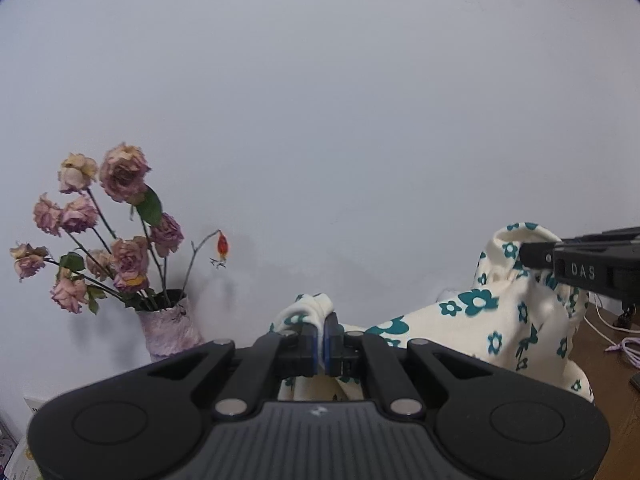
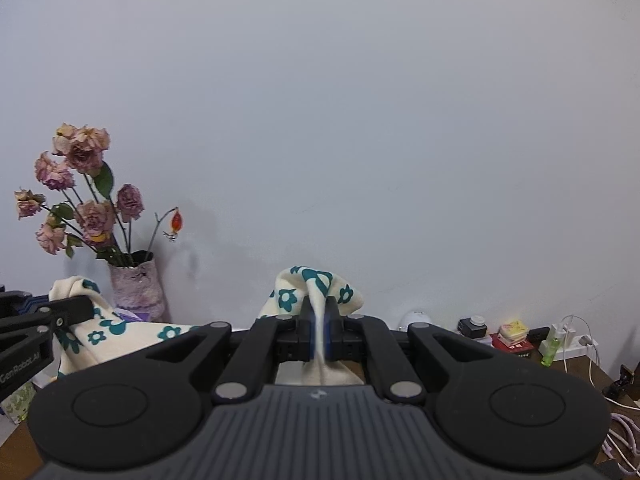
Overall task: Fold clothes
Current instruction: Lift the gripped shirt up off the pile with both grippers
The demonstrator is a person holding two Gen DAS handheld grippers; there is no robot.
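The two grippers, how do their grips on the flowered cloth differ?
The left gripper pinches a small rolled edge of the flowered cloth, with little poking past its tips. The right gripper pinches a taller peak of cloth that stands well above its tips. Both are shut on the same cloth, held up before the wall.

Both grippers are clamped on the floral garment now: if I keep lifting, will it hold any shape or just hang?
Probably just hang: the floral garment sags between the left gripper and the right gripper, so it looks floppy. It bunches into soft folds at each pinch, suggesting light, thin fabric. Slipping looks unlikely, since cloth pokes out past both closed pinches.
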